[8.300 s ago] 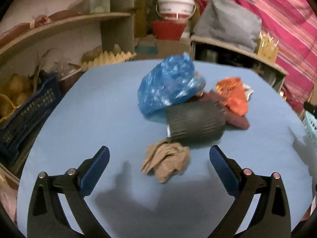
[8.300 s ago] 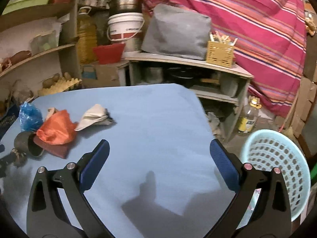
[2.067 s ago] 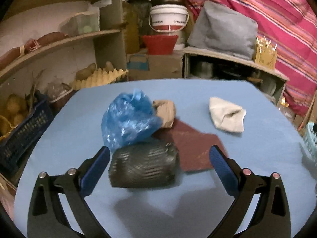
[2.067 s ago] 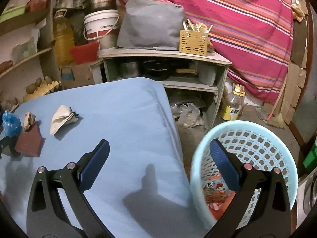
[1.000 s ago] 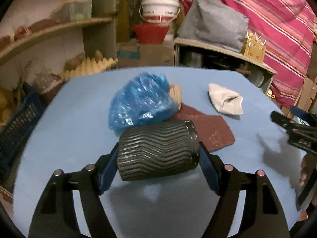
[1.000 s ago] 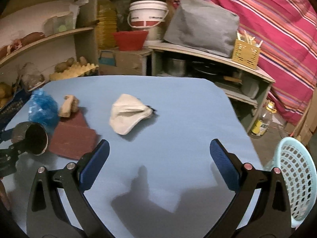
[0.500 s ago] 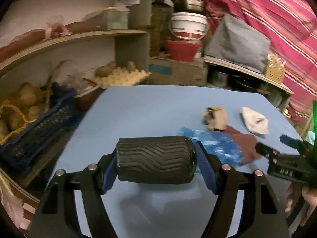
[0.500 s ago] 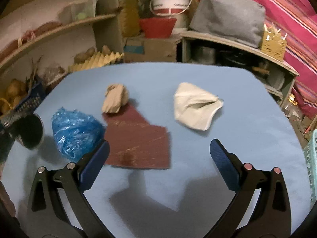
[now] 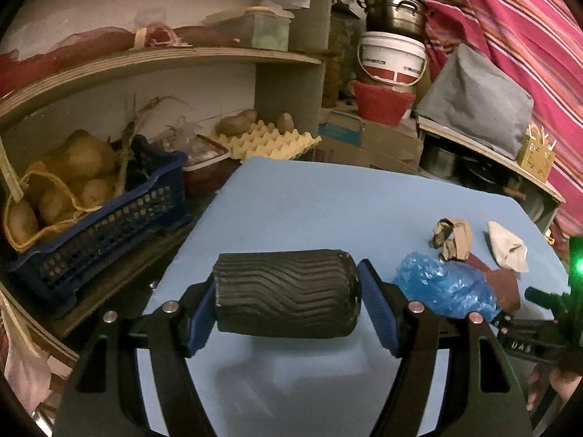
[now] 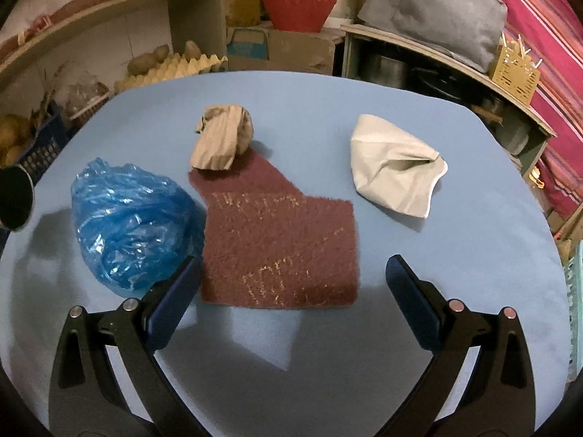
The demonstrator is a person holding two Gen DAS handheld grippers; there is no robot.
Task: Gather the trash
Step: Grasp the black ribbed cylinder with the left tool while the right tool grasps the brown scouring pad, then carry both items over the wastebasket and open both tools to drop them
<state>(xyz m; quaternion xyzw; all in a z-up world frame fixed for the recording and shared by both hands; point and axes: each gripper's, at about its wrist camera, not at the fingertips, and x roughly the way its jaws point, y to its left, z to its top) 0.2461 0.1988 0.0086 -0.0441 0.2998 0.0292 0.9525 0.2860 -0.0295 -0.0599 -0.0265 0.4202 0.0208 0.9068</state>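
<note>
My left gripper [image 9: 286, 307] is shut on a black ribbed cup [image 9: 286, 293], held sideways above the blue table [image 9: 309, 196]; its open mouth shows at the left edge of the right wrist view [image 10: 14, 198]. My right gripper [image 10: 291, 291] is open over a maroon scouring pad [image 10: 280, 240]. A crumpled blue plastic bag [image 10: 127, 218] lies by its left finger. A crumpled brown paper [image 10: 224, 136] sits behind the pad, a folded white paper [image 10: 395, 174] to the right. The bag [image 9: 444, 286], brown paper [image 9: 453, 238] and white paper [image 9: 508, 249] also show in the left wrist view.
A dark blue crate of potatoes [image 9: 91, 211] and an egg tray [image 9: 273, 142] stand left of the table. Shelves, a white bucket [image 9: 391, 60] and a grey bag [image 10: 433, 11] stand behind. A pale blue basket's rim [image 10: 575, 287] shows at the right edge.
My left gripper closed on the black cup, lifted it and swung left. My right gripper came back from the basket and moved in over the maroon pad.
</note>
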